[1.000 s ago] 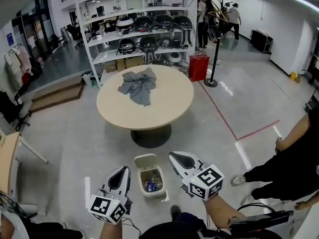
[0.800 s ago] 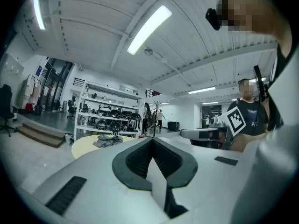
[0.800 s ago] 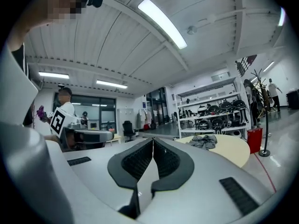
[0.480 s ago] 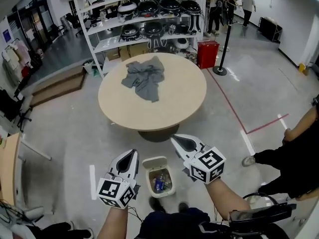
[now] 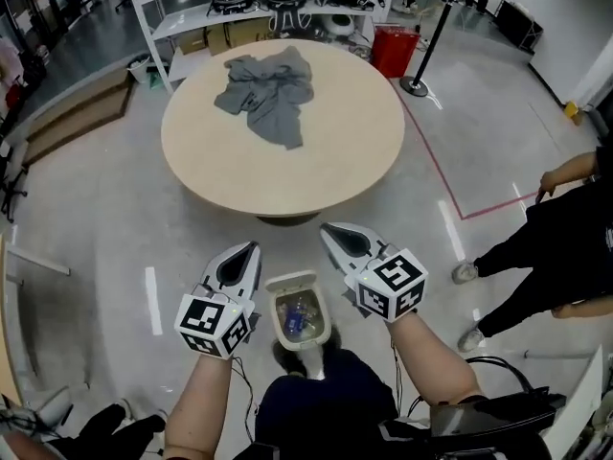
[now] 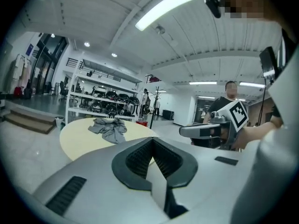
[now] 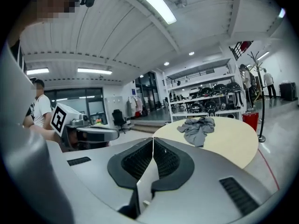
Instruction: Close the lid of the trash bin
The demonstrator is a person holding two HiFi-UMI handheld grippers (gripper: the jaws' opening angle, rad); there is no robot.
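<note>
A small beige trash bin (image 5: 303,338) stands on the floor between my two grippers, its lid (image 5: 290,281) swung up and open at the far side. Bottles and wrappers fill the inside. My left gripper (image 5: 247,249) hovers just left of the bin, jaws shut with nothing in them. On the bin's right, my right gripper (image 5: 329,230) is held a little higher, also shut and empty. The bin does not show in either gripper view; both look out level over the table. The left gripper (image 6: 152,141) and the right gripper (image 7: 153,141) each show closed tips.
A round beige table (image 5: 364,142) with a grey cloth (image 5: 268,92) stands just beyond the bin. A white shelf rack (image 5: 192,8) with helmets is behind it, a red box (image 5: 395,50) and a pole stand (image 5: 418,86) at the back right. A person in black (image 5: 551,247) stands at the right.
The view has moved forward and tipped down, so the table and bin are closer and more underneath. Both grippers have stayed shut on either side of the bin. The lid stays up.
</note>
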